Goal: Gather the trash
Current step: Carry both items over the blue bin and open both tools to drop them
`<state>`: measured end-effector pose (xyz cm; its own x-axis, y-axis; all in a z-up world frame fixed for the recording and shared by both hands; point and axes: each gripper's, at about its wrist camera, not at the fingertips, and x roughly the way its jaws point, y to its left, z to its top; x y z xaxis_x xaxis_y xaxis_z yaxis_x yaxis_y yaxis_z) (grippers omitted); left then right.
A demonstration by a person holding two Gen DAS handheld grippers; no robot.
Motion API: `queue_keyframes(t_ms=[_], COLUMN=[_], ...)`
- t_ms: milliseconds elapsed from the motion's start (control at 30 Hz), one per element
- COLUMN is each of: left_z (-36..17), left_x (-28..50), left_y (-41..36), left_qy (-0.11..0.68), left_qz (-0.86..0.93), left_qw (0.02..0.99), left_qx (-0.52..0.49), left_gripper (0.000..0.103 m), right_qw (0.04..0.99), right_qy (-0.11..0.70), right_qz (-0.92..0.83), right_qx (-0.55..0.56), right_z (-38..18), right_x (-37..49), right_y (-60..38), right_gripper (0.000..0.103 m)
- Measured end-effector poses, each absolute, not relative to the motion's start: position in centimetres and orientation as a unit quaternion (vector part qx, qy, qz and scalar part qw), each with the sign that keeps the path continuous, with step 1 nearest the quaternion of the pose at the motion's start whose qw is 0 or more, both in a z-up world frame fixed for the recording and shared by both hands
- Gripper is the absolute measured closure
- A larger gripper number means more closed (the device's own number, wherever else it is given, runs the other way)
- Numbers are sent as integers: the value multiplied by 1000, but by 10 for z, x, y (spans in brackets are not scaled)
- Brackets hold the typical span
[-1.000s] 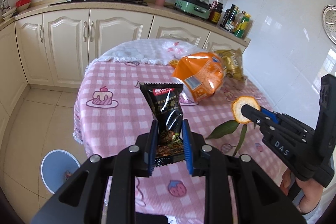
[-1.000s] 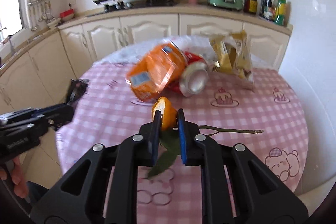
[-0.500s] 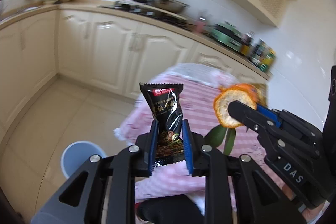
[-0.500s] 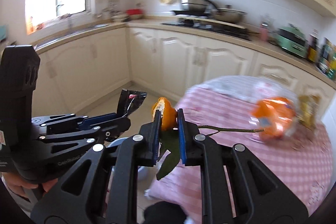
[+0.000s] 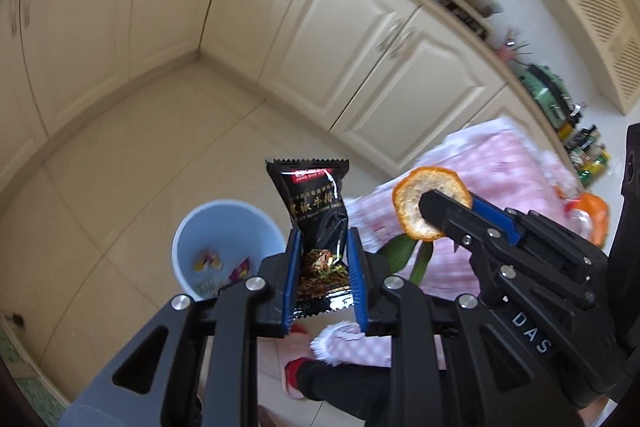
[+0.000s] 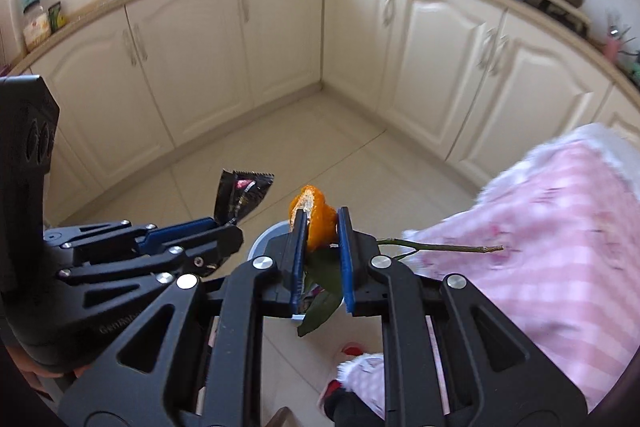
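Both grippers swung off the pink checked tablecloth (image 5: pixel 516 167) toward the floor, bringing the pale blue bin (image 5: pixel 224 223) from far below the table edge to just beyond the left gripper (image 5: pixel 320 247); a few small colourful wrappers (image 5: pixel 224 267) lay inside it. Left jaws stayed clamped on the black snack packet (image 5: pixel 318 211), upright, red label strip and gold Chinese characters, not legible. Right gripper (image 6: pixel 318 227) stayed clamped on the orange peel (image 6: pixel 314 217) with leaves and stem; "DAS" showed on its body.
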<state>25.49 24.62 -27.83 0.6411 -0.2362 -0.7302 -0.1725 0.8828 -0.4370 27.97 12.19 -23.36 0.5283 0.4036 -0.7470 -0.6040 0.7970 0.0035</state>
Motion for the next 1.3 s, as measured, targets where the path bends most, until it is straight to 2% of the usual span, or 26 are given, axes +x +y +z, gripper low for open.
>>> queue_keyframes(t_ms=[300,367,400,500,800,1300], left_z=[-361,-374,-381,-402,-424,-431], left_x=[305,313,315,324,325,326], left_y=[286,291,294,300,317,321], left_qy=[474,475,470,483,497,511], left_qz=[1,-1,1,10,36,45], left_qw=[839,837,838,827,811,804], left_qx=[-265,-271,-276,-287,-306,-302], left_gripper=[81,77,72,71,71,71], right_qw=[841,837,836,832,823,815], right_qy=[440,448,451,462,481,500], right_qz=[294,291,290,284,281,280], right_qx=[-116,-116,-114,-113,-110,-86], right_z=[-311,-323,-328,-344,-369,-384], right_x=[332,340,343,352,371,387], right_y=[159,164,165,169,186,191], right_gripper=[87,87,87,87,87,86])
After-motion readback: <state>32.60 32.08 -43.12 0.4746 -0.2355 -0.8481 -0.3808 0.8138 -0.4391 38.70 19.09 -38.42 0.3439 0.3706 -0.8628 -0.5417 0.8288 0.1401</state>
